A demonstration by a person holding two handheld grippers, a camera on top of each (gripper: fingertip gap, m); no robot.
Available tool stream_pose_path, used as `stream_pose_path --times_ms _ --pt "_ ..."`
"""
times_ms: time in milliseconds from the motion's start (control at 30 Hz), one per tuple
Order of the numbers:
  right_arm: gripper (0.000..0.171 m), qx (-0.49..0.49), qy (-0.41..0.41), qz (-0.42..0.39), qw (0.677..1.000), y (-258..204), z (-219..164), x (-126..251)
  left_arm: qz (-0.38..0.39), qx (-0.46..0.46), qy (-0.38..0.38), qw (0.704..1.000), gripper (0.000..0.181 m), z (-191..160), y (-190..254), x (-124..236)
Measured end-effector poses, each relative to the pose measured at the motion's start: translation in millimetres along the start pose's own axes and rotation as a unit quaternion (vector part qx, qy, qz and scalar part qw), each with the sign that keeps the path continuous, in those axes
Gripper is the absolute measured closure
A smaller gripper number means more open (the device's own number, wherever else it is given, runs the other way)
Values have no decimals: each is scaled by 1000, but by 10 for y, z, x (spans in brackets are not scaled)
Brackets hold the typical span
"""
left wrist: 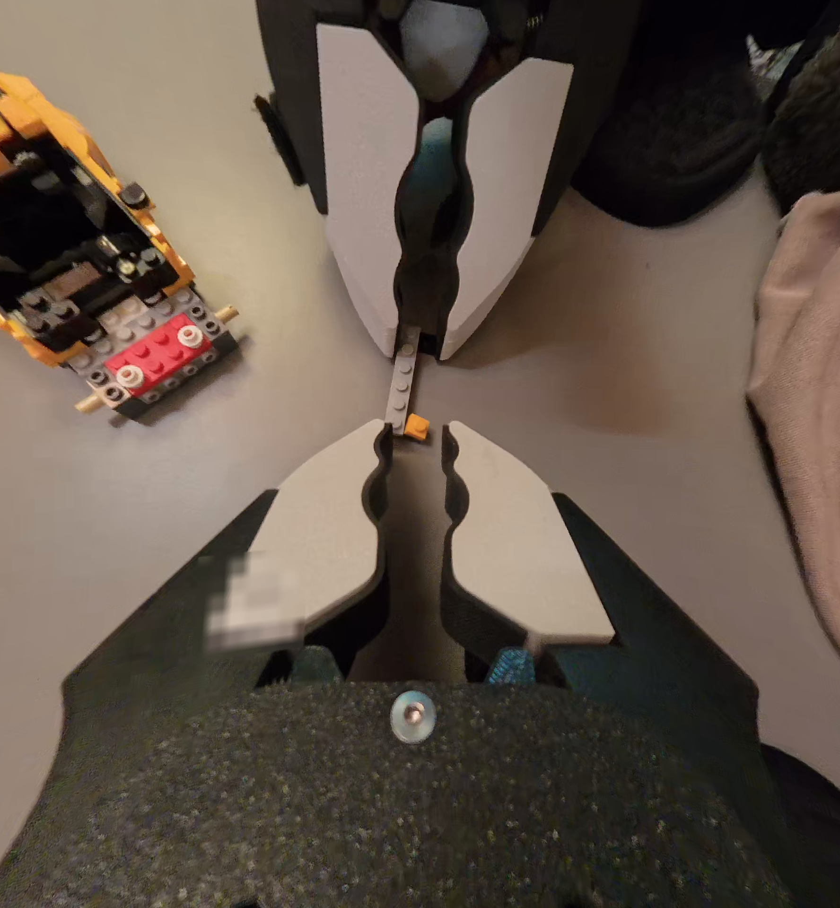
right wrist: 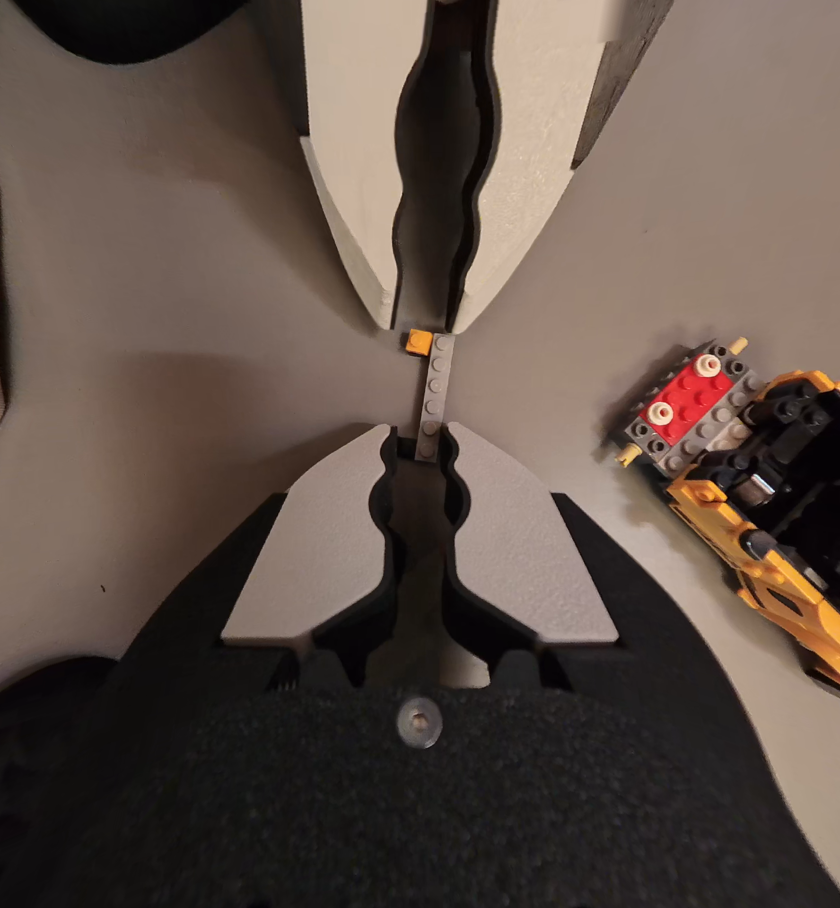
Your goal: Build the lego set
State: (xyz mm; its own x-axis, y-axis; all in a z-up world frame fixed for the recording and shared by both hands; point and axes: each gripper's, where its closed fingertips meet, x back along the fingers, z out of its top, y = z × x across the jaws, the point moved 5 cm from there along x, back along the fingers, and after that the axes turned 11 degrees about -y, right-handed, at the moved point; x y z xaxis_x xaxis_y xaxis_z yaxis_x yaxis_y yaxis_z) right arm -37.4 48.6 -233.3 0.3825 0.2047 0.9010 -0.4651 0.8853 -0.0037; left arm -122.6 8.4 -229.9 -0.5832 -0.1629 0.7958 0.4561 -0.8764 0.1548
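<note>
A long grey plate (left wrist: 403, 381) lies studs-up between the two grippers, which face each other tip to tip. My right gripper (right wrist: 420, 432) is closed in on its near end, with the plate (right wrist: 433, 393) against the right finger and slightly tilted. In the left wrist view the right gripper (left wrist: 415, 351) comes in from the top. A small orange plate (left wrist: 418, 425) sits beside the grey plate's other end. My left gripper (left wrist: 417, 427) is open, its tips just short of both pieces. In the right wrist view the left gripper (right wrist: 423, 326) sits right behind the orange plate (right wrist: 418, 341).
A partly built orange and black car (left wrist: 89, 275) with a red plate (left wrist: 160, 356) on its grey end lies on the grey table (left wrist: 113, 516); it also shows in the right wrist view (right wrist: 752, 516). A beige cloth (left wrist: 821, 393) and a dark object (left wrist: 678, 123) lie on the other side. My left and right fingertips are right by each other.
</note>
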Motion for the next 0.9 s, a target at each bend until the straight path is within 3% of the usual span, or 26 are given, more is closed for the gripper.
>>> stream_pose_path --times_ms 133,333,633,900 --pt "156 -5 9 7 1000 1 -1 7 -28 56 -23 998 160 -23 -46 8" --pt "156 -12 24 14 1000 7 5 51 -95 168 7 981 157 13 -87 68" --pt "156 -19 55 5 998 27 64 230 -180 352 95 914 159 34 -69 100" --pt "156 -21 56 3 998 28 72 246 -214 398 130 883 164 46 -55 68"
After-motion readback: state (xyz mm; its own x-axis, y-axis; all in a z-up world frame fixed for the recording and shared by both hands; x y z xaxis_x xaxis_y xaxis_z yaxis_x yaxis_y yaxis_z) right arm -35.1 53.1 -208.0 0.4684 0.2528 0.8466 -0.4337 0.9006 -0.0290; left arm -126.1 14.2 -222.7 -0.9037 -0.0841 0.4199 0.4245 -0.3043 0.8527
